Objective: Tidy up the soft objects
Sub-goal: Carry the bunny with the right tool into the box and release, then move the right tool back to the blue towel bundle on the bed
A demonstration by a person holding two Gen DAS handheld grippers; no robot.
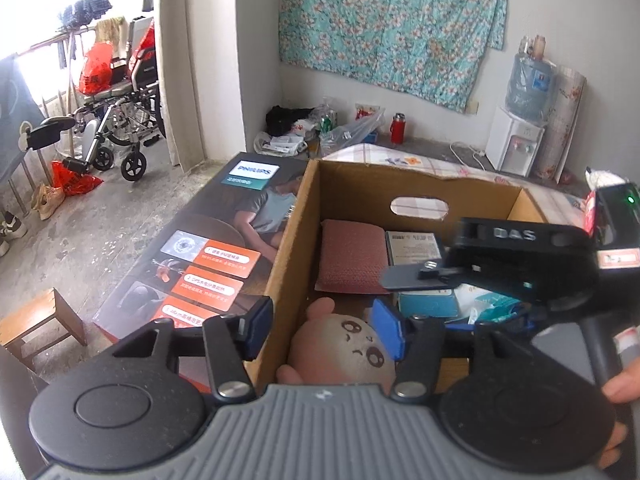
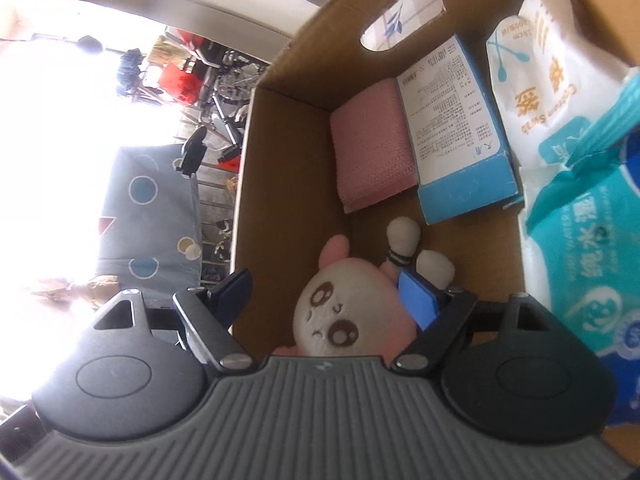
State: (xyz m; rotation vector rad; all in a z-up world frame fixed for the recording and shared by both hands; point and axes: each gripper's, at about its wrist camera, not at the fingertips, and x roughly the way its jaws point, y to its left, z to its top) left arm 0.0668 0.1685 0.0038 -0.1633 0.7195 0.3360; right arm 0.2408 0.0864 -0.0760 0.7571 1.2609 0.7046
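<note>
A pink and white plush toy (image 1: 340,344) with a drawn face lies face up in the near corner of an open cardboard box (image 1: 304,216). My left gripper (image 1: 322,330) hangs open above it, one finger outside the box wall and one inside; the pads do not press on the toy. In the right wrist view the plush toy (image 2: 332,316) lies under my open right gripper (image 2: 326,296), whose blue right pad is close by the toy's body. A folded pink cloth (image 2: 372,152) lies against the far wall of the cardboard box (image 2: 288,160).
Also in the box are a blue and white carton (image 2: 456,128), a cotton swab bag (image 2: 536,72) and a teal wipes pack (image 2: 580,240). A large printed Philips box (image 1: 208,248) stands to the left, with a wooden stool (image 1: 36,320) and a wheelchair (image 1: 120,120) beyond.
</note>
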